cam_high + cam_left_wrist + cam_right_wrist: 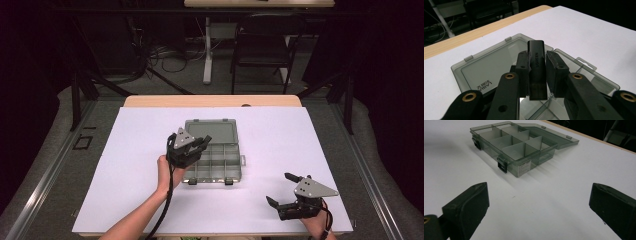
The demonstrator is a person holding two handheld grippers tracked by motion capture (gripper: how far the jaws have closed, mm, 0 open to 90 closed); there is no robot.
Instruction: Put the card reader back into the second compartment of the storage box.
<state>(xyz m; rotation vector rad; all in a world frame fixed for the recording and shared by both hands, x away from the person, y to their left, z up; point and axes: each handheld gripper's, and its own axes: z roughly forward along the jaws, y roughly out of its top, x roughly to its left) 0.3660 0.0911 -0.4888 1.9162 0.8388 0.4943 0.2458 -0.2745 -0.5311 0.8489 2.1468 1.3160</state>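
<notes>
Over the open compartment box [215,155] near the middle of the white worktop [280,135], the left tool [537,72] was clamped on a small black UGREEN-marked adapter [537,67], held upright above the dividers. The right tool [292,192] rested apart from the box toward the near right, its jaws spread wide and empty. The adapter looked gripped only along its narrow sides; a loosened squeeze could probably let it slip and land across a divider or in the wrong cell.
</notes>
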